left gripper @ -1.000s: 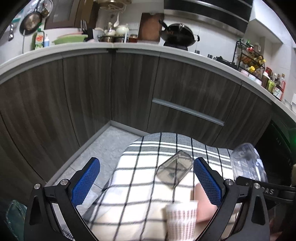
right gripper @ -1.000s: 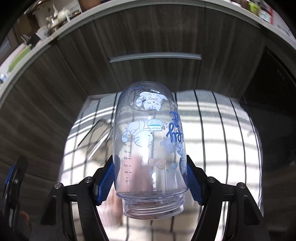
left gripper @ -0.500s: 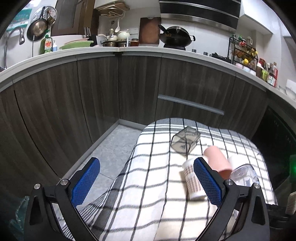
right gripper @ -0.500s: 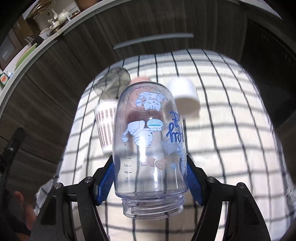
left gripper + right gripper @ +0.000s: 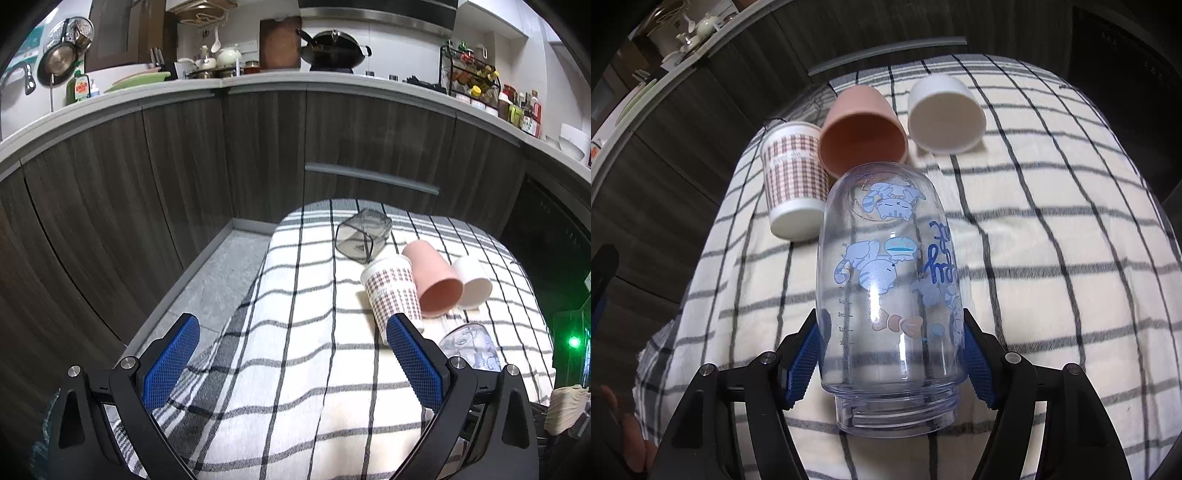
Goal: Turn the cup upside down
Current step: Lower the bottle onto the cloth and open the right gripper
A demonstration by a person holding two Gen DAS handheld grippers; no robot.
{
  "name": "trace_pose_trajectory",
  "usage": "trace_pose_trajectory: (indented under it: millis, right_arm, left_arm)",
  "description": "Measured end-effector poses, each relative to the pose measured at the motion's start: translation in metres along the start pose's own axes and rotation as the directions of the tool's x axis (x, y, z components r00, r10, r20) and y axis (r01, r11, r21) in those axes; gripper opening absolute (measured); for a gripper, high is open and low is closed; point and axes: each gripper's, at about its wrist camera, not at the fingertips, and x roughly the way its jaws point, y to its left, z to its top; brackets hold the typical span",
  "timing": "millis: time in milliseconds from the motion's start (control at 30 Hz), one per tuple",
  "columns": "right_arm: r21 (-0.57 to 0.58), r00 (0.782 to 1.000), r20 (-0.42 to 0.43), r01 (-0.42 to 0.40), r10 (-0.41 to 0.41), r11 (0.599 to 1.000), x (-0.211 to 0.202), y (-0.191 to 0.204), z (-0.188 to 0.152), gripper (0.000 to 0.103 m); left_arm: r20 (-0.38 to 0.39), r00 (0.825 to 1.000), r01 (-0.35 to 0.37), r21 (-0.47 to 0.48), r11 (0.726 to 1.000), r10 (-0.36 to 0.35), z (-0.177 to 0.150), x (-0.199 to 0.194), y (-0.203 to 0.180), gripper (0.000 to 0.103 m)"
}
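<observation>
The right hand-held gripper point(image 5: 892, 356) is clamping the clear cup point(image 5: 892, 280), a transparent vessel printed with blue cats, its blue pads pressing the wall on either side just above the threaded mouth. The cup's long axis is running straight out along the fingers: the mouth is sitting toward the camera, the closed base pointing away toward the other cups. It is hanging over the checked cloth point(image 5: 1052, 240) that is covering the desk, apparently not yet touching it, though I cannot tell for certain.

Beyond its base, a plaid paper cup point(image 5: 794, 181), a pink cup point(image 5: 862, 133) and a white cup point(image 5: 945, 118) are lying on their sides in a row.

The left hand-held gripper point(image 5: 291, 354) is spread wide with nothing between its pads, off to the side; the clear cup's base is just showing past its right finger. The right is plainly the nearer one, so the coming set-down probably depends on pitching the mouth toward the cloth.
</observation>
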Motion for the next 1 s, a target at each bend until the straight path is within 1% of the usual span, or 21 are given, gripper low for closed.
trace_pose_trajectory:
  millis: [67, 167, 333, 367, 433, 500, 633, 667, 700, 733, 767, 867, 900, 933, 1000]
  right_arm:
    - [0.006, 1.000, -0.011, -0.003, 0.003, 1.000, 0.004, -0.002, -0.004, 0.070]
    - [-0.002, 1.000, -0.003, 0.002, -0.002, 1.000, 0.005, -0.001, -0.007, 0.070]
    - [0.003, 1.000, -0.006, -0.008, 0.008, 1.000, 0.006, -0.001, -0.006, 0.070]
    - [0.009, 1.000, -0.007, -0.011, 0.011, 1.000, 0.005, -0.002, -0.007, 0.072]
    - [0.012, 1.000, -0.006, -0.015, 0.015, 1.000, 0.003, -0.003, -0.006, 0.085]
    - [0.000, 1.000, 0.029, -0.008, 0.008, 1.000, -0.009, -0.002, -0.005, 0.087]
    - [-0.014, 0.999, 0.053, -0.007, 0.008, 1.000, -0.023, -0.001, -0.005, 0.087]
    - [-0.018, 0.998, 0.069, -0.007, 0.008, 1.000, -0.030, -0.001, -0.006, 0.087]
    - [-0.034, 0.993, 0.121, -0.005, 0.009, 0.999, -0.049, -0.002, -0.009, 0.087]
    - [-0.034, 0.993, 0.121, -0.005, 0.009, 0.999, -0.049, -0.002, -0.009, 0.087]
    - [-0.041, 0.990, 0.142, -0.002, 0.008, 0.999, -0.055, -0.002, -0.010, 0.087]
    - [-0.065, 0.974, 0.225, 0.021, -0.006, 0.998, -0.083, -0.005, -0.010, 0.093]
    - [-0.078, 0.963, 0.267, 0.050, -0.028, 0.996, -0.097, -0.003, -0.005, 0.093]
    - [-0.078, 0.963, 0.267, 0.050, -0.028, 0.996, -0.097, -0.003, -0.005, 0.093]
    - [-0.081, 0.948, 0.316, 0.067, -0.038, 0.994, -0.113, -0.006, 0.000, 0.093]
  left_arm:
    - [-0.014, 1.000, 0.002, 0.006, 1.000, -0.002, -0.003, 0.003, 0.000, 0.103]
    - [-0.037, 0.999, 0.003, 0.018, 1.000, -0.003, -0.006, 0.008, -0.001, 0.103]
    - [-0.053, 0.999, 0.005, 0.023, 1.000, -0.004, -0.007, 0.011, -0.002, 0.103]
    - [-0.053, 0.999, 0.002, 0.023, 1.000, -0.001, -0.007, 0.011, -0.002, 0.103]
    - [-0.053, 0.999, -0.007, 0.027, 1.000, 0.009, -0.007, 0.011, -0.002, 0.103]
    - [-0.056, 0.998, -0.008, 0.032, 0.999, 0.010, -0.007, 0.011, -0.003, 0.103]
    - [-0.058, 0.998, -0.021, 0.046, 0.999, 0.024, -0.005, 0.007, -0.007, 0.103]
    - [-0.054, 0.998, -0.022, 0.054, 0.998, 0.024, -0.004, 0.003, -0.009, 0.103]
    - [-0.054, 0.998, -0.015, 0.063, 0.998, 0.018, -0.004, 0.001, -0.011, 0.103]
    - [-0.057, 0.998, -0.010, 0.075, 0.997, 0.014, -0.003, -0.002, -0.015, 0.103]
    - [-0.060, 0.998, -0.007, 0.091, 0.996, 0.012, -0.003, -0.005, -0.019, 0.103]
    - [-0.065, 0.998, 0.008, 0.137, 0.991, 0.001, 0.000, -0.014, -0.035, 0.103]
    - [-0.070, 0.998, 0.015, 0.147, 0.989, -0.005, 0.001, -0.016, -0.040, 0.103]
    - [-0.077, 0.997, 0.023, 0.153, 0.988, -0.011, 0.003, -0.018, -0.044, 0.103]
    - [-0.092, 0.995, 0.039, 0.157, 0.987, -0.025, 0.009, -0.021, -0.055, 0.103]
